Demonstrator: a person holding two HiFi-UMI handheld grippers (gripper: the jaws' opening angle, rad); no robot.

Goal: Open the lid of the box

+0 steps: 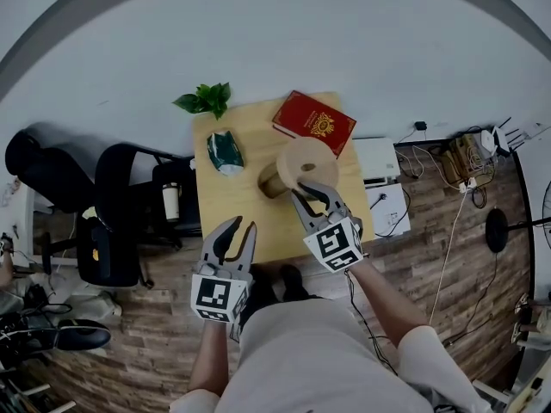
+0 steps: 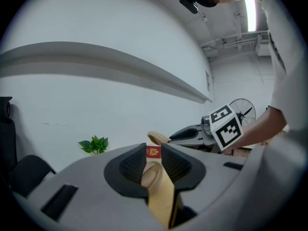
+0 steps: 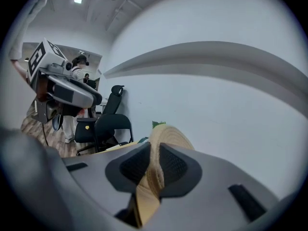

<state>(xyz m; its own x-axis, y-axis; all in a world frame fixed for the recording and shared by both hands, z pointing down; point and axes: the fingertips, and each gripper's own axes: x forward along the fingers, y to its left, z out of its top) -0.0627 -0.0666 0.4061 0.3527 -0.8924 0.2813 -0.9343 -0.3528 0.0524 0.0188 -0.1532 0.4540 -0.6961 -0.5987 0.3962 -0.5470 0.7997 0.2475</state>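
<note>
A round tan box (image 1: 274, 181) lies on the wooden table (image 1: 258, 226). Its disc-shaped lid (image 1: 307, 163) is lifted and tilted above it. My right gripper (image 1: 303, 194) is shut on the lid's near rim. In the right gripper view the lid's woven edge (image 3: 171, 136) sits clamped in the right gripper (image 3: 155, 170). My left gripper (image 1: 236, 233) hovers open over the table's front edge, left of the box, holding nothing. In the left gripper view the box (image 2: 152, 173) shows through the gap of the left gripper (image 2: 154, 165), and the lid (image 2: 158, 138) is held up at the right.
A red book (image 1: 314, 123) lies at the table's back right and a green packet (image 1: 225, 152) at the left. A small plant (image 1: 205, 100) stands at the back left corner. Black chairs (image 1: 120, 213) stand left of the table, with white boxes (image 1: 379, 157) and cables on the floor to the right.
</note>
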